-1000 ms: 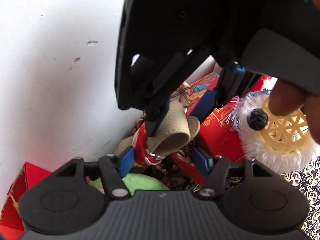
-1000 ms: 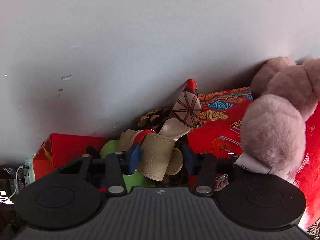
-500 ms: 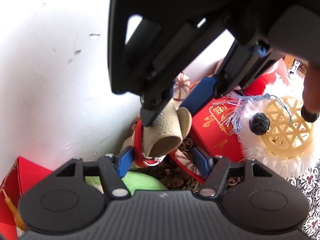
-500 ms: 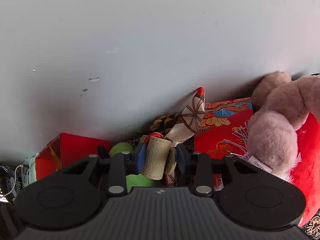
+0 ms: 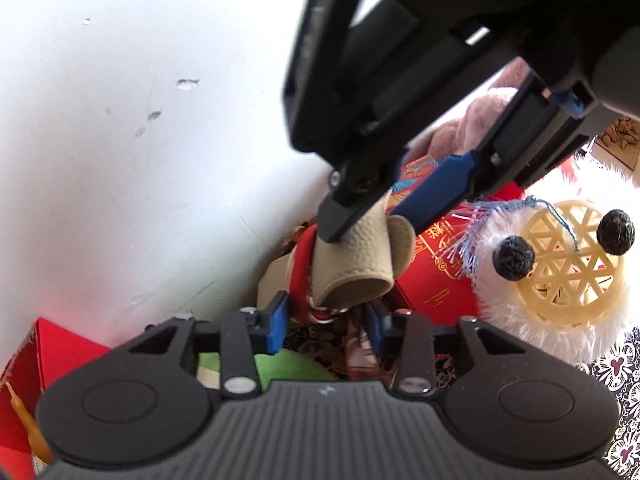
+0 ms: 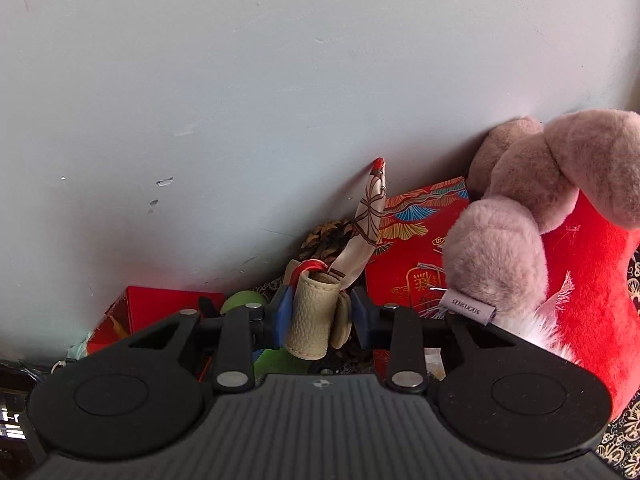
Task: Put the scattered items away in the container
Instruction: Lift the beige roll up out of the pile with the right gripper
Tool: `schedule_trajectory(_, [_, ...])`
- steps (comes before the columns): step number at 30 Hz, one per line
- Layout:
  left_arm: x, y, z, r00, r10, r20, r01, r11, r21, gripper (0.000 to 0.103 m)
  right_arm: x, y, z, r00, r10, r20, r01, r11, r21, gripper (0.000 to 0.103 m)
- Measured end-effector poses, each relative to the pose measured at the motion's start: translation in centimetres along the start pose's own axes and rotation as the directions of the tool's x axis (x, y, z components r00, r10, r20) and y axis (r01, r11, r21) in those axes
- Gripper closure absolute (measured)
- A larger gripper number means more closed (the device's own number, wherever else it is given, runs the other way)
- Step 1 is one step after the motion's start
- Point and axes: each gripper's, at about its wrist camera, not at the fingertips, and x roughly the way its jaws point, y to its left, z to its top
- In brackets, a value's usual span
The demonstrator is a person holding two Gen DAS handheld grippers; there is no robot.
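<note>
While looking along the right gripper (image 6: 320,314), finds a tan leather pouch (image 6: 310,320) clamped upright between the blue pads (image 6: 282,314), left pad flat against its grained side, right pad pressed to the small flap beside it. Notes a red cord (image 6: 308,266) looped out of the pouch's top and a cream patterned ribbon (image 6: 368,220) rising from it, tip against the white wall (image 6: 280,80). Places the pouch above a heap piled against that wall: pine cone (image 6: 324,236) just behind, green ball (image 6: 240,300) low to the left, plain red box (image 6: 160,304) further left, red printed box (image 6: 412,248) to the right. Finds a pink plush toy (image 6: 496,264) lying on that printed box and touching a red stocking (image 6: 588,292) at the far right. Cannot tell whether the wall belongs to the container. Turning to the left wrist view, sees the same grip from the other side, with the pouch's open mouth tilted toward the left gripper (image 5: 326,322). Finds that gripper's blue pads a little apart, with the cord's striped end hanging between them; cannot tell whether they pinch it. Picks out, to the right, white fur (image 5: 500,300) carrying a cream lattice ball (image 5: 568,268) and two black pompoms (image 5: 514,258), over dark patterned cloth (image 5: 616,376).
</note>
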Motion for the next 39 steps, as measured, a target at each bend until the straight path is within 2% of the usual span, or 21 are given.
schedule_trajectory(5, [-0.3, -0.3, -0.2, 1.0, 0.026, 0.011, -0.026, 1.0, 0.009, 0.071, 0.4, -0.1, -0.3, 1.0, -0.006, 0.01, 0.006, 1.0, -0.027, 0.061])
schedule_trajectory(6, [-0.4, -0.3, -0.2, 1.0, 0.025, 0.011, -0.025, 1.0, 0.005, 0.071, 0.4, -0.2, -0.4, 1.0, -0.012, 0.018, 0.012, 0.999, -0.03, 0.051])
schedule_trajectory(9, [-0.5, -0.1, -0.1, 1.0, 0.022, 0.013, -0.022, 1.0, -0.004, 0.071, 0.9, -0.1, -0.5, 0.999, -0.017, 0.03, 0.018, 0.999, -0.038, 0.031])
schedule_trajectory(11, [-0.5, 0.0, 0.1, 1.0, 0.023, 0.014, -0.023, 1.0, -0.002, 0.071, 1.8, 0.0, -0.6, 0.999, -0.048, 0.018, 0.048, 0.997, -0.055, 0.031])
schedule_trajectory(13, [-0.5, 0.0, 0.4, 1.0, 0.026, 0.015, -0.026, 1.0, 0.007, 0.068, 2.7, 0.0, -0.9, 0.998, -0.056, -0.001, 0.056, 0.996, -0.066, 0.032])
schedule_trajectory(14, [-0.4, 0.0, 0.5, 0.999, 0.028, 0.016, -0.028, 1.0, 0.014, 0.063, 3.2, 0.0, -1.1, 0.998, -0.058, -0.011, 0.057, 0.996, -0.071, 0.042])
schedule_trajectory(15, [-0.4, -0.1, 0.6, 0.999, 0.031, 0.017, -0.031, 0.999, 0.021, 0.059, 3.5, -0.1, -1.2, 0.998, -0.053, -0.018, 0.052, 0.996, -0.072, 0.06])
schedule_trajectory(17, [-0.4, -0.2, 0.8, 0.999, 0.035, 0.017, -0.036, 0.999, 0.03, 0.06, 3.7, -0.1, -1.5, 0.999, -0.041, -0.021, 0.04, 0.997, -0.071, 0.062])
schedule_trajectory(20, [-1.0, -0.1, 1.2, 0.999, 0.039, 0.027, -0.039, 0.999, 0.025, 0.07, 3.1, -0.2, -2.0, 1.0, -0.027, -0.01, 0.026, 0.997, -0.066, 0.066])
schedule_trajectory(25, [-4.4, -0.3, 1.2, 0.995, 0.039, 0.091, -0.041, 0.999, 0.014, 0.07, 0.3, -0.5, -3.3, 0.999, 0.036, 0.011, -0.035, 0.998, -0.06, 0.069])
schedule_trajectory(31, [-6.9, -2.5, 0.3, 0.984, 0.083, 0.159, -0.102, 0.987, 0.121, 0.051, -2.1, -1.4, -5.1, 0.997, 0.074, 0.018, -0.074, 0.997, -0.003, 0.07])
schedule_trajectory(33, [-7.6, -3.2, 0.0, 0.981, 0.077, 0.176, -0.103, 0.984, 0.144, 0.04, -2.5, -1.2, -4.2, 0.996, 0.085, 0.023, -0.085, 0.996, 0.02, 0.07])
schedule_trajectory(35, [-8.0, -3.7, -0.2, 0.979, 0.08, 0.187, -0.109, 0.983, 0.149, 0.035, -3.8, -1.1, -4.1, 0.996, 0.091, 0.012, -0.091, 0.995, 0.031, 0.07])
schedule_trajectory(37, [-8.2, -3.7, -0.1, 0.978, 0.09, 0.189, -0.117, 0.984, 0.137, 0.045, -5.5, -1.4, -4.2, 0.996, 0.093, 0.004, -0.093, 0.995, 0.035, 0.071])
schedule_trajectory(38, [-8.2, -3.6, 0.0, 0.978, 0.095, 0.188, -0.12, 0.984, 0.13, 0.063, -6.4, -1.8, -4.1, 0.996, 0.092, 0.004, -0.092, 0.995, 0.031, 0.071])
schedule_trajectory(39, [-8.2, -3.5, 0.1, 0.977, 0.099, 0.188, -0.124, 0.985, 0.124, 0.065, -7.3, -2.2, -4.0, 0.996, 0.09, 0.004, -0.09, 0.996, 0.028, 0.071])
